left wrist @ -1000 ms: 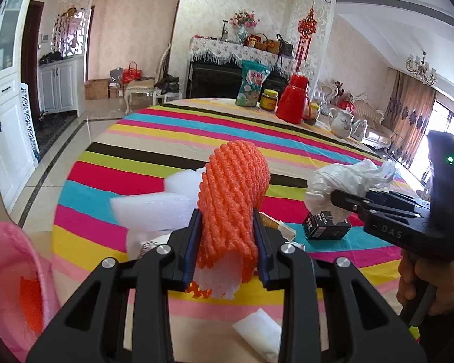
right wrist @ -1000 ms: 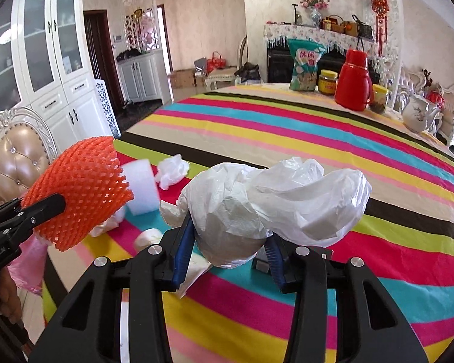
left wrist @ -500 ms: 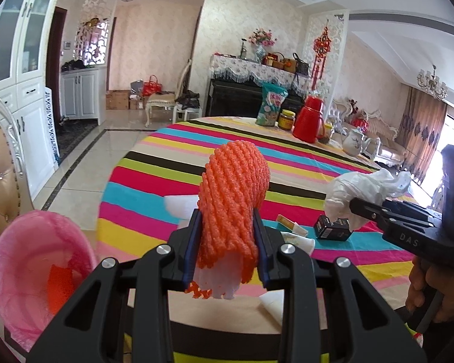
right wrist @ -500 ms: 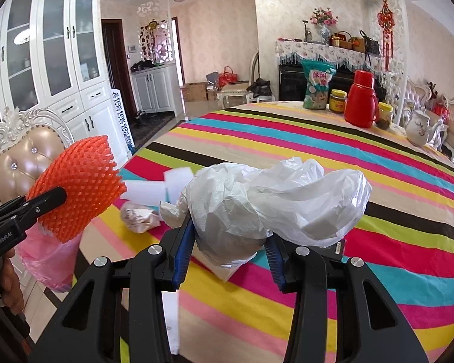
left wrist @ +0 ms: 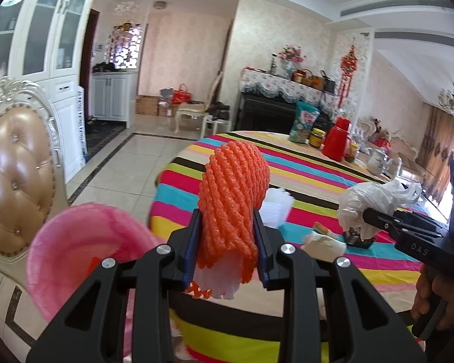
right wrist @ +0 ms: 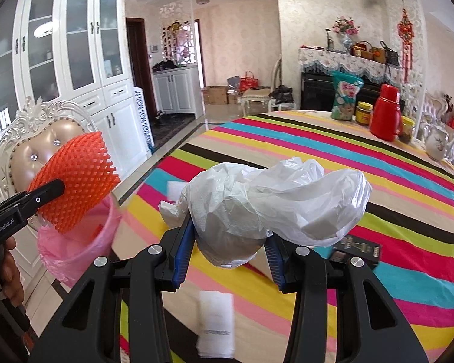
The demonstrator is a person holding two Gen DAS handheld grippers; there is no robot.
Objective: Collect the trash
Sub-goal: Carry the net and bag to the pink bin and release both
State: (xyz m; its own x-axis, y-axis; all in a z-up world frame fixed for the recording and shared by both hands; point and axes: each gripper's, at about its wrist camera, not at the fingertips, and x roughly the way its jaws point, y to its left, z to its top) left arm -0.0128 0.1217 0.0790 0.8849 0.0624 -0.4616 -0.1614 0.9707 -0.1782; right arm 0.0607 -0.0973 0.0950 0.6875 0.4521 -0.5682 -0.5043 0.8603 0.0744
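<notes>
Orange foam fruit netting (left wrist: 233, 208), a ribbed sleeve with a white foam piece showing at its lower end, is clamped between the jaws of the left gripper (left wrist: 227, 242). In the right wrist view it hangs just over the rim of the pink plastic bin liner (right wrist: 75, 242) beside the desk. The right gripper (right wrist: 230, 242) has its jaws closed on a crumpled white plastic bag (right wrist: 272, 202), held above the striped tablecloth of the round desk (right wrist: 393, 211).

Risks, as judged: the netting is light and springy, so a release off-centre could let it catch the liner's rim and fall to the tiled floor (left wrist: 121, 166). The bag's loose tail billows well beyond the jaws and could snag or drag on nearby items.

Surroundings: a white paper slip (right wrist: 215, 320), a small dark box (right wrist: 357, 248) and a white foam sheet (left wrist: 272, 208) lie uncollected on the desk. A padded chair with carved white frame (left wrist: 15, 181) stands close behind the liner and narrows the approach. A red flask (right wrist: 384, 112), jars and a snack bag stand well apart at the far edge.
</notes>
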